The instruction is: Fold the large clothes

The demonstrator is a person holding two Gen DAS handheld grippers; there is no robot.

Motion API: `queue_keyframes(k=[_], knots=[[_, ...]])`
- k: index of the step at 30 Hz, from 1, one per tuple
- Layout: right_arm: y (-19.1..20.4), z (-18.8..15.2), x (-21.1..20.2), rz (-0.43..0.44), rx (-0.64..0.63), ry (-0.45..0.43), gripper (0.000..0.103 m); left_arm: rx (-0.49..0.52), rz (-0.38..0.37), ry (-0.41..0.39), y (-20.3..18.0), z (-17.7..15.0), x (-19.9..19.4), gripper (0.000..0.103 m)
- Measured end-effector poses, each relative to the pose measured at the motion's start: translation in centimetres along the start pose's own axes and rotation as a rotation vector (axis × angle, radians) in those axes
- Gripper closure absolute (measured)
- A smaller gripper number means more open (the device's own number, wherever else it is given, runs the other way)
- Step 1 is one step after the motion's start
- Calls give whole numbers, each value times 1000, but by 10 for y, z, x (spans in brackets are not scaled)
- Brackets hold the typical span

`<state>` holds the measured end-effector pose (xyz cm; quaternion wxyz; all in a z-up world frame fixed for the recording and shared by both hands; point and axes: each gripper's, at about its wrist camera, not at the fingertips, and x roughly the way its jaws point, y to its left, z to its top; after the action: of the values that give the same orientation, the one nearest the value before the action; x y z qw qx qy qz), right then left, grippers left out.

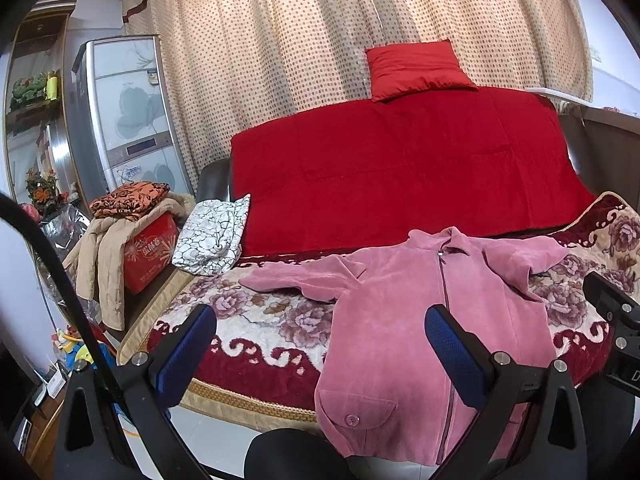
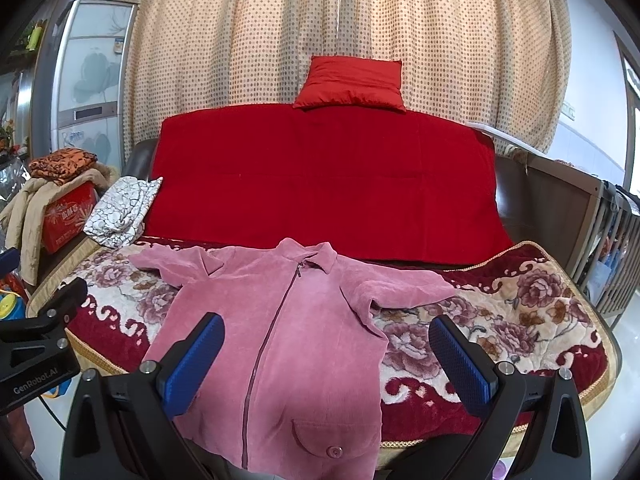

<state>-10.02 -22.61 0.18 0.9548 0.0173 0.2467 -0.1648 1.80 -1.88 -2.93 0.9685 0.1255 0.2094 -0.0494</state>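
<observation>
Left gripper (image 1: 320, 344): jaws wide apart, blue pads (image 1: 182, 354) bare, nothing held. It hovers above the seat's front edge, at the jacket's left side.

Right gripper (image 2: 326, 354): jaws equally wide, nothing held, poised over the jacket's lower front and the cover to its right.

Jacket (image 2: 280, 320): pink, ribbed like corduroy, lying face up on the floral cover (image 2: 500, 320) with the zip (image 2: 276, 320) closed. The hem hangs over the front edge. The collar (image 2: 316, 258) points to the backrest. 2 sleeves are spread outward; the left sleeve (image 1: 296, 278) lies flat, and the right sleeve (image 2: 404, 288) is rumpled near the shoulder. 1 buttoned pocket flap (image 2: 332, 438) shows near the hem.

Handling, as judged: soft and limp, moderately heavy for cloth, not fragile. The ribbed surface should grip well in the pads. It will sag and drag on the plush cover, so lift rather than slide. Best holds appear to be a cuff or shoulder seam for folding sleeves inward, then the 2 hem corners. Pinching 1 layer only risks a loose fold.

Beyond: red blanket (image 2: 320, 180) over the backrest, red cushion (image 2: 352, 84) on top, dotted curtain (image 2: 320, 20) behind.
</observation>
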Motion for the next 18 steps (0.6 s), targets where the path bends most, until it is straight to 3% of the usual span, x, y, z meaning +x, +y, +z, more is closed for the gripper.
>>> queue_keyframes(k=[18], knots=[[-6,4,43,-32,-5,62,0,7,-17,56,-17,4,47,0]])
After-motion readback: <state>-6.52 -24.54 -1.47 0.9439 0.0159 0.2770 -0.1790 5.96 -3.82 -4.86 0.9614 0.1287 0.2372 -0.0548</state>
